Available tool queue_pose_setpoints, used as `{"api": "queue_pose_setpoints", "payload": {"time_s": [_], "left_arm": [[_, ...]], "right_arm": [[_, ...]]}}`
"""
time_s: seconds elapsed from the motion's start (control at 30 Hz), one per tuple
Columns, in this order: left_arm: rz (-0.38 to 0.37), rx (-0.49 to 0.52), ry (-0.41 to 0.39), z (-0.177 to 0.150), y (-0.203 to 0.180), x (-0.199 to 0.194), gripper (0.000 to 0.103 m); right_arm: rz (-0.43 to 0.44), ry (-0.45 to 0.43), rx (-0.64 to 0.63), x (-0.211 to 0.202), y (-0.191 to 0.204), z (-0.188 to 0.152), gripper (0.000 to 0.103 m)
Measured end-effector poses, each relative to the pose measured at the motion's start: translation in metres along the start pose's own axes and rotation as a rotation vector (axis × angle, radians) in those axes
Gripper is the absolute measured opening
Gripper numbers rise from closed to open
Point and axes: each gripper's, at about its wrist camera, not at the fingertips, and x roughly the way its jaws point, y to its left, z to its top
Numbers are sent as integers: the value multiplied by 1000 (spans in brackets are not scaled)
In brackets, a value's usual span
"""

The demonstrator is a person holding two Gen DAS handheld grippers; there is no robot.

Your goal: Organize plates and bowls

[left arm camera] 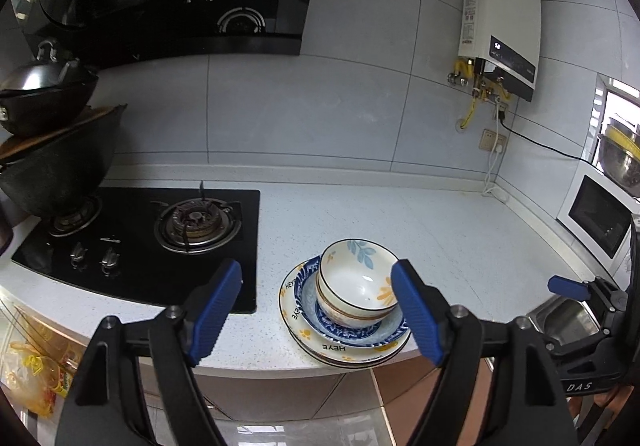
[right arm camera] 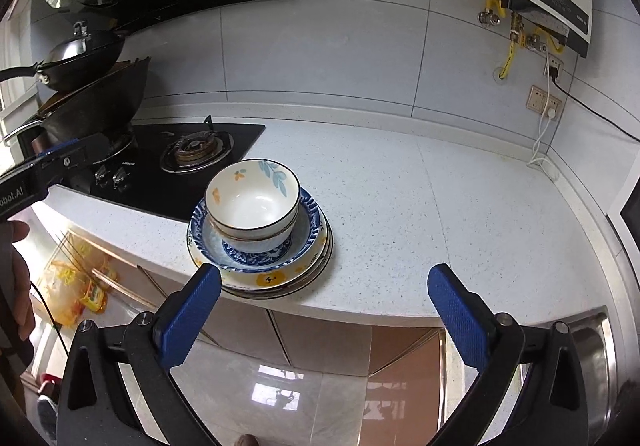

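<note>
Stack: bowls (right arm camera: 253, 202) nested in a blue dish (right arm camera: 256, 246), that on plates (right arm camera: 276, 278); all stood at the front edge of the counter (right arm camera: 440, 214), the plates slightly over the lip; just right of the hob (right arm camera: 188, 162).
Bowls: at least two, floral white, one inside the other; upright; top one empty.
Plates: at least two rims showed beneath the dish, yellow-patterned, lettered "HEYE"; exact count could not be told.
Left gripper (left arm camera: 316, 306): jaws released and wide; nothing held; pads stood either side of the stack in its own view, clear of it, short of the counter edge.
Right gripper (right arm camera: 324, 302): jaws spread to the full; empty; hung in front of the counter edge, its left pad overlapping the plate rim in view, contact not evident.
Counter: speckled white; bare from the stack to the back wall and right corner; sink (right arm camera: 592, 350) at the right front.
Hob: black glass, at the left; woks (right arm camera: 92, 94) piled on its far burner.
Step in hand: judged to be the finish; crockery sorted by size into one pile, both grippers let go.
Next move: likely none but withdrawal; if any, nudging the stack back from the edge, which would call for a two-sided grip low on the plates; risk, the overhanging pile tipping if knocked.
</note>
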Motion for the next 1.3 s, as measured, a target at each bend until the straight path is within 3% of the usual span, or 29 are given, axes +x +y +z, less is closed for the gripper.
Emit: {"api": "queue_pose_setpoints", "payload": {"time_s": [0.17,0.4,0.8,1.13,1.3], "left_arm": [[66,21,-14,-7,-8,-24,78],[104,32,29,-26,-17,-51,83],[103,83,39,-44,-2,-83,83],[65,113,47,-63,41,-99,83],[72,156,38,-71,52,-107,83]], "right_arm": [[49,-26,-19,-11,-2,-10,102],[98,-69,-23,-32,2,-22,102],[-24,-83,16,-79,20,-33,102],[-116,29,83,-97,41,-57,102],[-149,33,88,-108,45,-63,102]]}}
